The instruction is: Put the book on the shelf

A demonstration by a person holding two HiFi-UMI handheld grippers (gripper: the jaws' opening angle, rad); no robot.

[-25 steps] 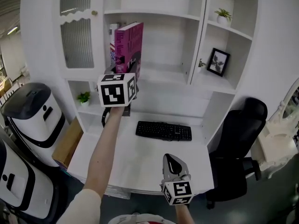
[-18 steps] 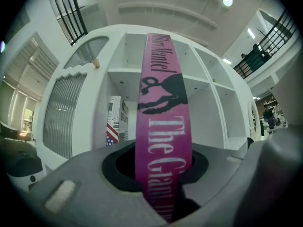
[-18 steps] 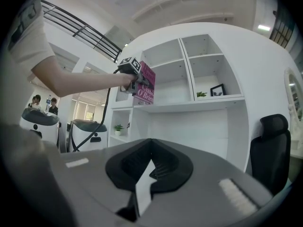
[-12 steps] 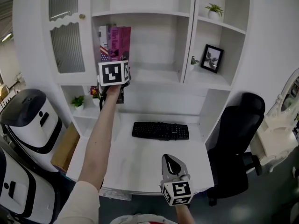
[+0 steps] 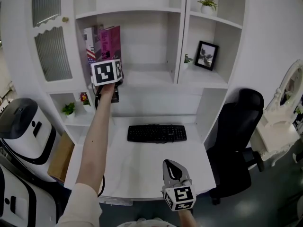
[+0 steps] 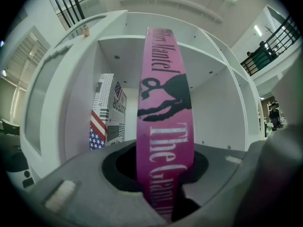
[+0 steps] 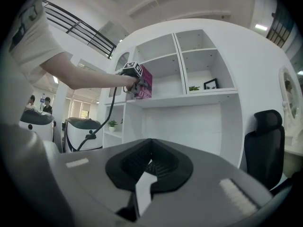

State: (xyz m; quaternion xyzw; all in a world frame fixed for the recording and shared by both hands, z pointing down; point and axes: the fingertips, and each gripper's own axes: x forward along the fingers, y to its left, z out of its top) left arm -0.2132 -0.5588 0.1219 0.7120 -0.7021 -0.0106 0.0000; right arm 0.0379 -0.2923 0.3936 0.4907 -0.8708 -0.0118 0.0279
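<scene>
A pink book [image 5: 110, 40] stands upright in the upper left shelf compartment [image 5: 147, 79], and my left gripper [image 5: 109, 63] is shut on its lower spine. In the left gripper view the pink spine [image 6: 163, 126] runs up between the jaws, with a flag-covered book [image 6: 106, 115] standing just left of it against the compartment's side wall. That flag book [image 5: 90, 44] touches or nearly touches the pink one. My right gripper [image 5: 173, 168] hangs low over the desk's front edge [image 5: 142, 193], jaws shut with nothing between them. From the right gripper view the pink book [image 7: 145, 86] shows far off.
A black keyboard [image 5: 156, 133] lies on the desk. The right-hand shelves hold a framed picture [image 5: 206, 56] and a potted plant [image 5: 207, 4]. A black office chair [image 5: 236, 141] stands at the right. White machines [image 5: 19, 126] and a small plant [image 5: 69, 109] are at the left.
My left gripper has carried the pink book leftward and deeper into the compartment, and it now stands upright beside the flag book. The right gripper has barely shifted.
</scene>
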